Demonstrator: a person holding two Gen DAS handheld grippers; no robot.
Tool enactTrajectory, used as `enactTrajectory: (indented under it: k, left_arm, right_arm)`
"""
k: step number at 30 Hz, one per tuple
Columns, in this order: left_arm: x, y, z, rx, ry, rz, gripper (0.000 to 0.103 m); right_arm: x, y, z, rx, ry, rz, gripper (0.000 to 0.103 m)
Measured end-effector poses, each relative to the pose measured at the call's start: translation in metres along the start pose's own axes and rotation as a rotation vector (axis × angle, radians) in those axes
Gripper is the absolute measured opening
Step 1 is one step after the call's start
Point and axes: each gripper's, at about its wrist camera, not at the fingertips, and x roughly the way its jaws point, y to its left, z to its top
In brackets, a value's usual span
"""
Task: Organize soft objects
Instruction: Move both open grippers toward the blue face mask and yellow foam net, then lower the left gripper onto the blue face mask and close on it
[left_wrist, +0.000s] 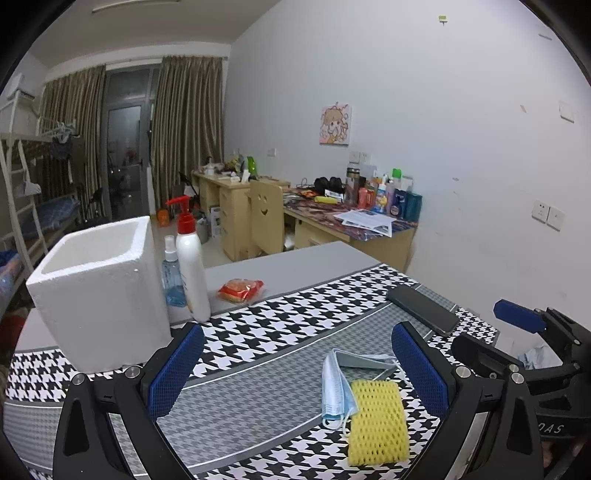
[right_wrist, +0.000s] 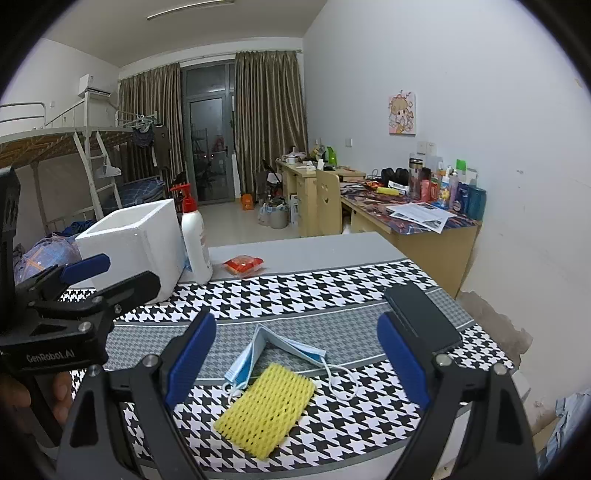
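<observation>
Both your claws are wide open and hold nothing. The yellow foam net (right_wrist: 265, 404) and blue mask (right_wrist: 255, 356) lie between your right claw's (right_wrist: 295, 363) fingers; your left claw (left_wrist: 295, 373) is beside it.

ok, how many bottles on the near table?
2: a white pump bottle right of the foam box, and a small blue spray bottle wedged between them. Others could be hidden behind the box.

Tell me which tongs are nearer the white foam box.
Left. The left tongs hang open with one finger just beside the white foam box; the right tongs are open further off, over the blue face mask and yellow foam net.
</observation>
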Motion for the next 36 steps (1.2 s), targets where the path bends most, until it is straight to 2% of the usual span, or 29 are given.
enactTrajectory:
  k: [36]
  left_arm:
    - [0.064,-0.015,-0.019,0.012,0.147,-0.018,0.102]
  right_arm:
    - [0.026,-0.015,-0.034,0.009,0.114,0.027,0.092]
